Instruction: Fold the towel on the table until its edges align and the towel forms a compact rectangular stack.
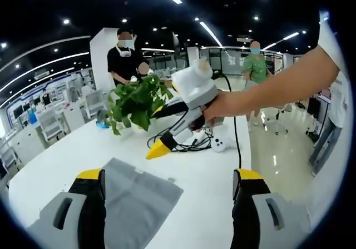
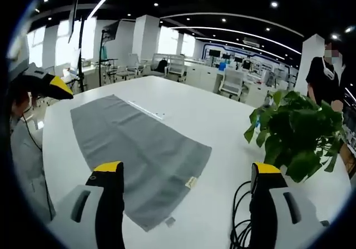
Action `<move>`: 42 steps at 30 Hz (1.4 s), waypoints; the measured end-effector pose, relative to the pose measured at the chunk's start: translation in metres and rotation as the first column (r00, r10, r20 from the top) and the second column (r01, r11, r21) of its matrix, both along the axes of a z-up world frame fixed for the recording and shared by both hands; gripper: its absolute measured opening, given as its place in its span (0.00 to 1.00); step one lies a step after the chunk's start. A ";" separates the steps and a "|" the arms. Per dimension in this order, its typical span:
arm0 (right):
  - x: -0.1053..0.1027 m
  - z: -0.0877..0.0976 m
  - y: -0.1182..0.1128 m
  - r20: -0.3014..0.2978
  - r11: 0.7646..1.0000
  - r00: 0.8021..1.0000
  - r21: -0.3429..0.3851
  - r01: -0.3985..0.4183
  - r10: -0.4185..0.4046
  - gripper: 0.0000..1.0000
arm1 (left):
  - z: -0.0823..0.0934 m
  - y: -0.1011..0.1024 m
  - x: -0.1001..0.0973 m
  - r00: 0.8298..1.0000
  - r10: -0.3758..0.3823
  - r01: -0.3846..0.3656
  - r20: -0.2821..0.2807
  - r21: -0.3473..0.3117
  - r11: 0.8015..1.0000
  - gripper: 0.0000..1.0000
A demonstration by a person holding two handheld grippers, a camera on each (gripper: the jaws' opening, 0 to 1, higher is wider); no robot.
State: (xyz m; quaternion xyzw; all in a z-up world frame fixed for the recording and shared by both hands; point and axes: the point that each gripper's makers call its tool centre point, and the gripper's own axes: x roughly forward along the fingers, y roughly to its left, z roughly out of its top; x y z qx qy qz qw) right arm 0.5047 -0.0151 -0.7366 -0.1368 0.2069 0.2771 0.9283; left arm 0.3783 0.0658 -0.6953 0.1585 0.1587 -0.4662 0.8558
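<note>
Towel point(image 2: 139, 152) lies flat, unfolded, on the worktop point(image 2: 222, 121); both tools point(image 1: 169, 185) point(image 2: 189, 196) hover released above it.

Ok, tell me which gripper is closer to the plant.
Right. The right gripper hovers just beside the plant. The left gripper is over the grey towel, farther back across the table.

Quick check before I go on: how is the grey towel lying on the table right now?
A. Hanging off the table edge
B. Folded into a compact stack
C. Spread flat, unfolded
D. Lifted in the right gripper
C: in the right gripper view the grey towel lies spread out in one flat layer on the white table, no gripper touching it.
</note>
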 end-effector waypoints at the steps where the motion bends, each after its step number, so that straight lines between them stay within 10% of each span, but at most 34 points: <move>1: 0.003 -0.003 -0.002 -0.003 1.000 1.000 0.008 0.004 -0.004 0.95 | -0.003 -0.002 0.000 1.000 -0.001 0.001 -0.003 0.004 1.000 0.98; 42: 0.107 -0.110 -0.031 -0.104 0.984 0.991 0.146 0.102 -0.088 0.47 | -0.156 -0.059 0.033 0.975 -0.004 0.043 -0.222 0.173 0.984 0.77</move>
